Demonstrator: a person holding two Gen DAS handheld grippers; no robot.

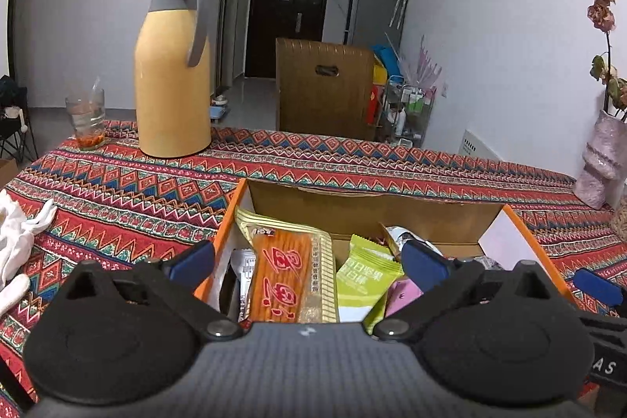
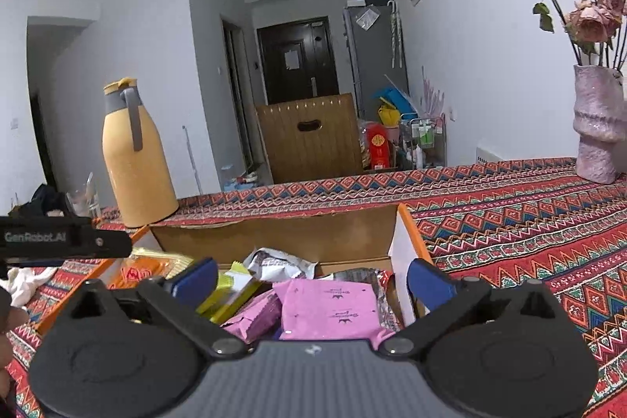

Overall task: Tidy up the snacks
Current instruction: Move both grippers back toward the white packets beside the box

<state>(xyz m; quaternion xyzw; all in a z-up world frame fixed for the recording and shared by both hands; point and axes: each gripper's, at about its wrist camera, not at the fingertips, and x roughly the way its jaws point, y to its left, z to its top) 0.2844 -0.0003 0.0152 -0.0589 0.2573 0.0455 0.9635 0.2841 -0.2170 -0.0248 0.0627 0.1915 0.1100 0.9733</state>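
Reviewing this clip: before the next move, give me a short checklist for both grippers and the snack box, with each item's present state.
1. Left gripper open, nothing pinched: ok.
2. Right gripper open, nothing pinched: ok.
3. Cardboard box flat on the tablecloth: ok.
4. Orange snack pack and green packet inside the box: ok.
5. Pink packets inside the box: ok.
6. Snacks neatly sorted: not ok, they overlap loosely.

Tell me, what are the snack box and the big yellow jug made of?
The snack box looks like cardboard: matte brown inside, a ragged torn edge, orange outside. The yellow jug seems to be smooth plastic or painted metal with a soft sheen; its grey handle looks plastic. I can't tell for sure.
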